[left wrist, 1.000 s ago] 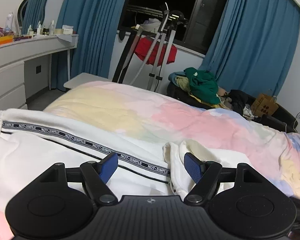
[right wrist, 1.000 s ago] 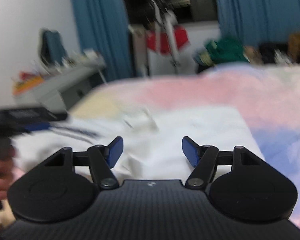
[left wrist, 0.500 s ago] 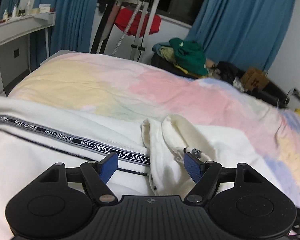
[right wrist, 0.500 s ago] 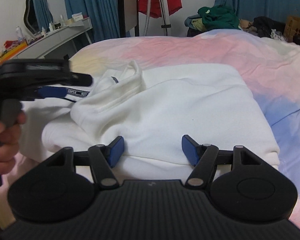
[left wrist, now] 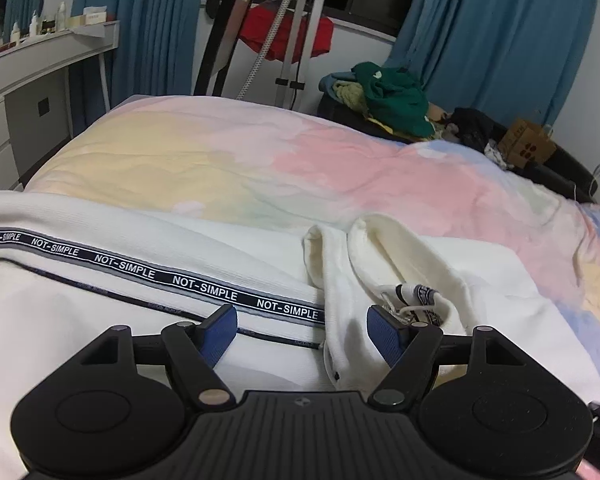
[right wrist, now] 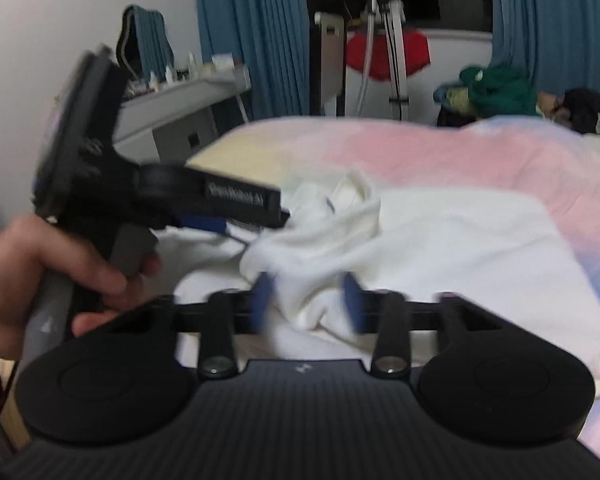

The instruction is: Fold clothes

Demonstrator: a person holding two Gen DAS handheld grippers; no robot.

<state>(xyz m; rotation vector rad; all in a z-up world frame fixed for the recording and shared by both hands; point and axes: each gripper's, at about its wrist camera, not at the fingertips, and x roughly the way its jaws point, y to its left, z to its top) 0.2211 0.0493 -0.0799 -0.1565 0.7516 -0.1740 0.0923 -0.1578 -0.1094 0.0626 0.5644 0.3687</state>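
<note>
A wide bed with a soft quilt in pale yellow, pink and blue patches (left wrist: 228, 160) fills most of both views. On the near part of this bed lies a white knitted garment (right wrist: 460, 248), spread flat toward the right side and bunched into thick folds toward the middle. A dark woven band with the white words NOT-SIMPLE (left wrist: 204, 288) runs across the left part of the garment. Beyond the far edge of the bed hang long blue curtains (left wrist: 492, 28), and a pile of green and dark clothes (left wrist: 392, 96) rests near the far right corner of the bed.

The left gripper (left wrist: 300, 330) hovers over the garment with its blue pads standing wide; the band's end and a fold lie between them, but the pads do not press. A hand (right wrist: 32, 280) holds this gripper at the left side of the bed.

The right gripper (right wrist: 306, 306) is closing; a raised white fold sits between its blurred pads, which look not yet tight on it.
</note>
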